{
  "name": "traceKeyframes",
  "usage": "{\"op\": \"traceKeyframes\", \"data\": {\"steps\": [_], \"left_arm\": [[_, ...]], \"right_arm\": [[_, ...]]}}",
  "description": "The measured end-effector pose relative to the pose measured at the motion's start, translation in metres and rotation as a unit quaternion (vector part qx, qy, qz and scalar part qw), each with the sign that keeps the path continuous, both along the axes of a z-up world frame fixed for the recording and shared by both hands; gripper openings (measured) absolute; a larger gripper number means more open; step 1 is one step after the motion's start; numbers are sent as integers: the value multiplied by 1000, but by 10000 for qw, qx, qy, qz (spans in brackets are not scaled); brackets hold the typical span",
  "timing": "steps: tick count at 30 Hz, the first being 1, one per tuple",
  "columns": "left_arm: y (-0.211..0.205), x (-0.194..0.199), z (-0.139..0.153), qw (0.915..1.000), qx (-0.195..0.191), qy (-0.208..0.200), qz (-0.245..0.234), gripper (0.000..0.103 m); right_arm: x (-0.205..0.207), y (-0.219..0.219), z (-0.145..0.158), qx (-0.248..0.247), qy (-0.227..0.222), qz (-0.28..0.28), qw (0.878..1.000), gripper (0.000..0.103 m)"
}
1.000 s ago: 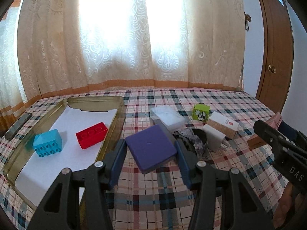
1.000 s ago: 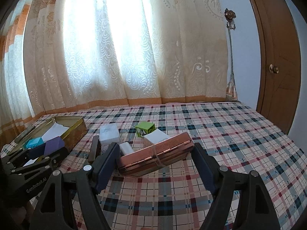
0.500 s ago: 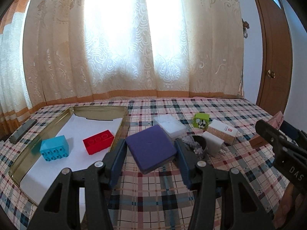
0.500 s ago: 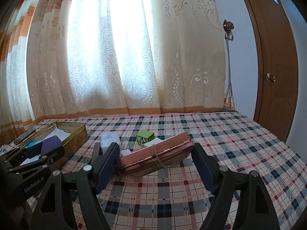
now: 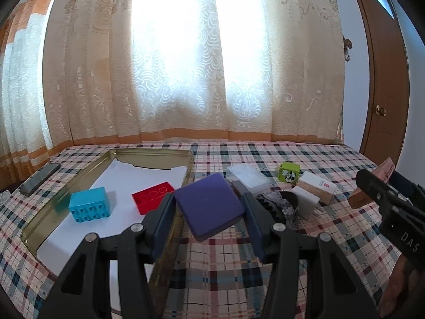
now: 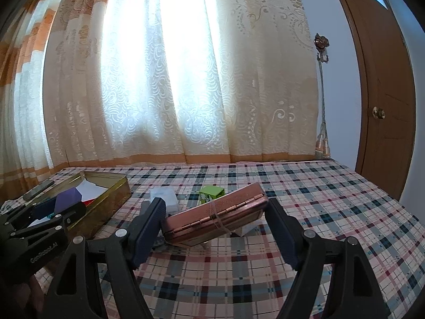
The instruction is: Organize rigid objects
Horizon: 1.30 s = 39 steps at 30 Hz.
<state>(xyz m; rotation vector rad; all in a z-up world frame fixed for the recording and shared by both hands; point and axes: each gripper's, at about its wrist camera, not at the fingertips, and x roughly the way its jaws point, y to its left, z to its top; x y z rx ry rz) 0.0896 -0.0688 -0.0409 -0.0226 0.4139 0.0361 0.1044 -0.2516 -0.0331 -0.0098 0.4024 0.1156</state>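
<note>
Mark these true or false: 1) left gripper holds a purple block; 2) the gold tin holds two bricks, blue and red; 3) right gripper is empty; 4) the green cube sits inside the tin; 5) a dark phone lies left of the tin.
1) True. The left gripper is shut on the purple block.
2) True. The blue brick and red brick lie on the white liner in the gold tin.
3) False. The right gripper is shut on a copper hinged case.
4) False. The green cube sits on the plaid cloth, right of the tin.
5) True. The dark phone lies left of the tin.
</note>
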Motion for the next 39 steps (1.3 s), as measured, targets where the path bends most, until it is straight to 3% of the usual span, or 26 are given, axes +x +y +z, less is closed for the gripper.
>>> {"op": "traceKeyframes", "data": {"steps": [39], "left_arm": [[52,-19,2,9987,-33,-252,452,51]], "right_arm": [[-13,68,-2,-83,-131,711,9974,79]]}}
